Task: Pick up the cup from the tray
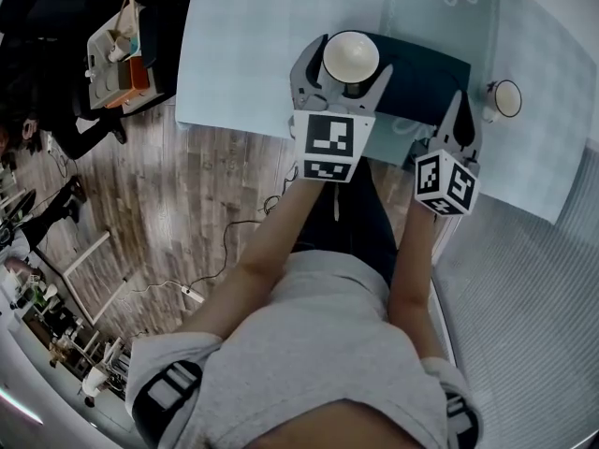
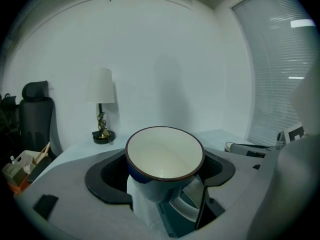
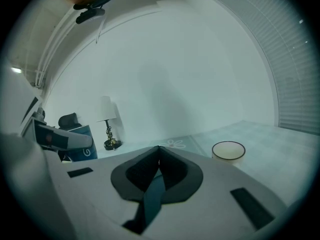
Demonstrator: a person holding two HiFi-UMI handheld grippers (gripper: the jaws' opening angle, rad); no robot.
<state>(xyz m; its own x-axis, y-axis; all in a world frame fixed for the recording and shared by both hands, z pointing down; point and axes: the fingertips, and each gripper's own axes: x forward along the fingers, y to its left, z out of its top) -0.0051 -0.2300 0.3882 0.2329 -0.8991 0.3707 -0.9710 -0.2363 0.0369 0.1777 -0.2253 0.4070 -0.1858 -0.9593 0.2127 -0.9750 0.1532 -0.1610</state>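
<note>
Two grippers are out over the worktop [image 1: 243, 54], and the left gripper [image 1: 347, 64] has the prize: its fingers [image 2: 142, 204] are clamped on the cup [image 2: 164, 159], blue outside, white inside with a dark rim. The cup's mouth tips back toward the camera and its handle [image 2: 186, 205] hangs low on the right. From the head view the cup sits over the near-left end of the dark tray [image 1: 426, 78]; whether its base is clear of the tray can't be made out. Over to the right gripper [image 3: 159, 156]: fingers pressed together, nothing between them, pointing past the tray's right end. A second cup [image 1: 504, 98] stands on the worktop just beyond, apart from the tray. A lamp [image 2: 101, 104] stands against the far wall.
</note>
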